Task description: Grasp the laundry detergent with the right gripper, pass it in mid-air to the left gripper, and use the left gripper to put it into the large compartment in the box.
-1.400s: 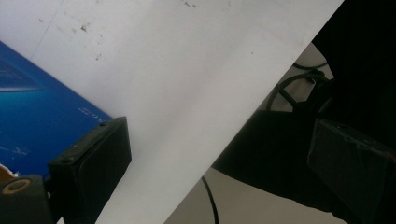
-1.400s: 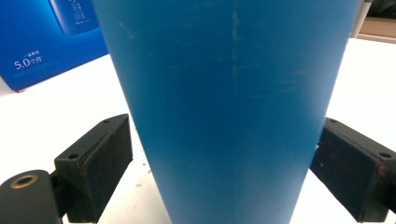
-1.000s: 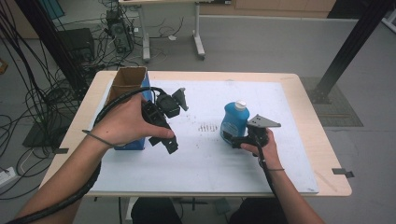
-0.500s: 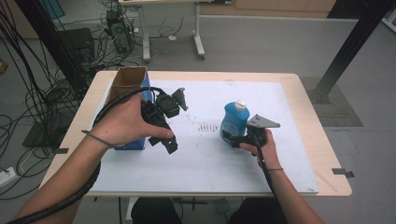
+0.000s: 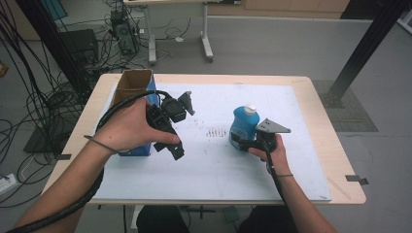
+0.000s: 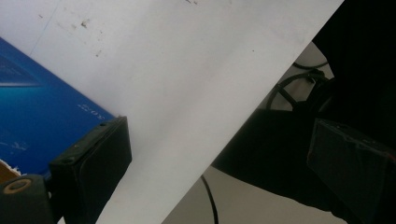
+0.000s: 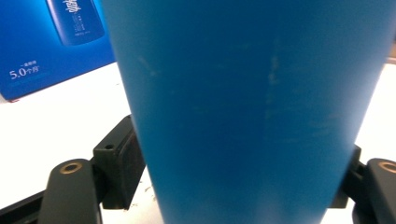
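The blue bottle [image 5: 243,125] stands upright mid-table on the white sheet [image 5: 301,160], between the jaws of the right gripper [image 5: 239,141], which have just been closing and now press its sides.

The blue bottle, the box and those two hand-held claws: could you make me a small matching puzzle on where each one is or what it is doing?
Things:
1. blue bottle
2. blue box
3. left gripper
4. right gripper

States:
A. open top, at the table's left side
B. jaws wide apart, nothing between them
C. upright, white cap on top
D. jaws have just been closing, one pad at each side of the bottle

Pairs: 1-C, 2-A, 3-B, 4-D
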Tool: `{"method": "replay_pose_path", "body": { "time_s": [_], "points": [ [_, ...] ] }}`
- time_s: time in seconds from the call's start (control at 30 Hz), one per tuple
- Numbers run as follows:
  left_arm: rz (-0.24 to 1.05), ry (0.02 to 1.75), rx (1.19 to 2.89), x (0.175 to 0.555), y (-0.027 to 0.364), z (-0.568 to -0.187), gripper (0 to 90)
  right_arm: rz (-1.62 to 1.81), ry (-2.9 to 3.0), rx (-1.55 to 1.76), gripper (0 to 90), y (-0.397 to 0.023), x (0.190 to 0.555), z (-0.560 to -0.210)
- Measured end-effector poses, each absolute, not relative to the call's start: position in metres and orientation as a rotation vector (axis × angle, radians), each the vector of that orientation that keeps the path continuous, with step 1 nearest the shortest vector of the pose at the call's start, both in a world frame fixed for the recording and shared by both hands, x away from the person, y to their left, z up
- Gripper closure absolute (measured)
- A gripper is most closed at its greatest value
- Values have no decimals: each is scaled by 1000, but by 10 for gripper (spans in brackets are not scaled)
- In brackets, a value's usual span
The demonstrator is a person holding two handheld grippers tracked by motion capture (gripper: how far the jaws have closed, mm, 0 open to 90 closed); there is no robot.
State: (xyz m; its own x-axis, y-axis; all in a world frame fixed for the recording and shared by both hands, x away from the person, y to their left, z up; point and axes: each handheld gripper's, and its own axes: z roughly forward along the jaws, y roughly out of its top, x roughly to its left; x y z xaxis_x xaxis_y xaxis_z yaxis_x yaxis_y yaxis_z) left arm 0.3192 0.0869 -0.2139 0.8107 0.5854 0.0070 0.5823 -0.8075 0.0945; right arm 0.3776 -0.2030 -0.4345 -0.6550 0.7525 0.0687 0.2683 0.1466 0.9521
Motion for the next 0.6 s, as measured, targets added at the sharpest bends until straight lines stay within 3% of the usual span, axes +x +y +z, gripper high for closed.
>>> {"method": "replay_pose_path", "body": {
  "time_s": [0.6],
  "points": [
    [60,938,2907,319,86,-212,66,1506,1992,955,387,-203,376,-433]
  ]
}}
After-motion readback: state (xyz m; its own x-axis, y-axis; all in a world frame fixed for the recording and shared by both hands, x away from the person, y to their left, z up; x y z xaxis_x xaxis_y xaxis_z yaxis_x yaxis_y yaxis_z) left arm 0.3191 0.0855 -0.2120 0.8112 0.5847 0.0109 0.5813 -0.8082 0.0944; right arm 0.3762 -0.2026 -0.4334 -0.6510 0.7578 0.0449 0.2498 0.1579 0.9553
